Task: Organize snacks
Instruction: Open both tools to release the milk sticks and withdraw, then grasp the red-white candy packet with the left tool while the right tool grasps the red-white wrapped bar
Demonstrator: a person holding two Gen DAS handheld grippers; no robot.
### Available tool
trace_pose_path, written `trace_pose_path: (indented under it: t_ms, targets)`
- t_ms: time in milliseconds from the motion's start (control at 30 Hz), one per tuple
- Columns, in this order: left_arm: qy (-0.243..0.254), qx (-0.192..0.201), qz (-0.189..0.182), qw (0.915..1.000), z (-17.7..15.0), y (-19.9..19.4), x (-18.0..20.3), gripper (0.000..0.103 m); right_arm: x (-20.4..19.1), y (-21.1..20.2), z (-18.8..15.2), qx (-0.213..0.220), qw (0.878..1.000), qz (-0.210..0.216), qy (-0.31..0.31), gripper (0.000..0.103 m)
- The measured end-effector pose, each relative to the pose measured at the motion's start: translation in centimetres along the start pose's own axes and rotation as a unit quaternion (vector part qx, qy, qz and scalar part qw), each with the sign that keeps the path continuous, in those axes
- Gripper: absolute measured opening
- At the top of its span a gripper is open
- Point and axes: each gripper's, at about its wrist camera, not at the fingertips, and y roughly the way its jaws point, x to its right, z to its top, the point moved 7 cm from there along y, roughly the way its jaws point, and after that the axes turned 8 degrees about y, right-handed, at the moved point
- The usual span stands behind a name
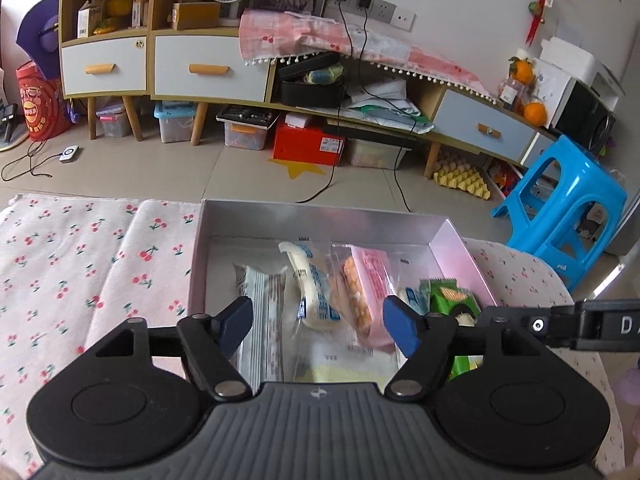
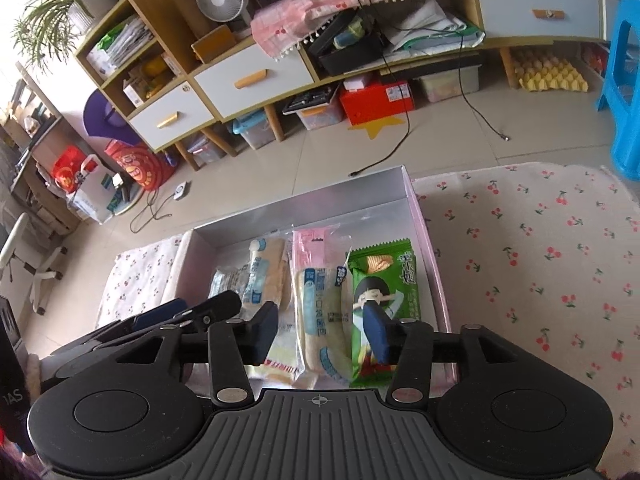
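Note:
A silver box (image 1: 320, 220) with pink sides sits on the cherry-print cloth and holds several wrapped snacks. In the left wrist view I see a white-and-blue packet (image 1: 312, 284), a pink packet (image 1: 370, 280) and a green packet (image 1: 454, 294) in it. My left gripper (image 1: 318, 320) is open and empty above the near end of the box. In the right wrist view the box (image 2: 420, 216) holds the green packet (image 2: 384, 280) at its right and a white-and-blue packet (image 2: 320, 312) beside it. My right gripper (image 2: 322, 330) is open and empty above them.
The cherry-print cloth (image 1: 80, 264) spreads left of the box and also right of it (image 2: 540, 260). A blue plastic stool (image 1: 560, 208) stands on the floor at the right. Cabinets, storage bins and cables lie beyond the table. The left gripper's body (image 2: 160, 316) shows left of the box.

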Motion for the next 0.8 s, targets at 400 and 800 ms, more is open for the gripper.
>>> trace_pose_path:
  t_ms: [400,800]
  targets:
    - [0.024,-0.024,0.011,0.9994,-2.0,-3.5,1.0,0.094,0.2,-4.3,-2.8,0.001,1.0,-0.008,-0.02,0.076]
    - [0.012,-0.064,0.052,0.9965,-5.7,-7.0,0.9,0.102,2.4,-7.1,-7.9,-0.012,0.998,-0.049,-0.044,0.089]
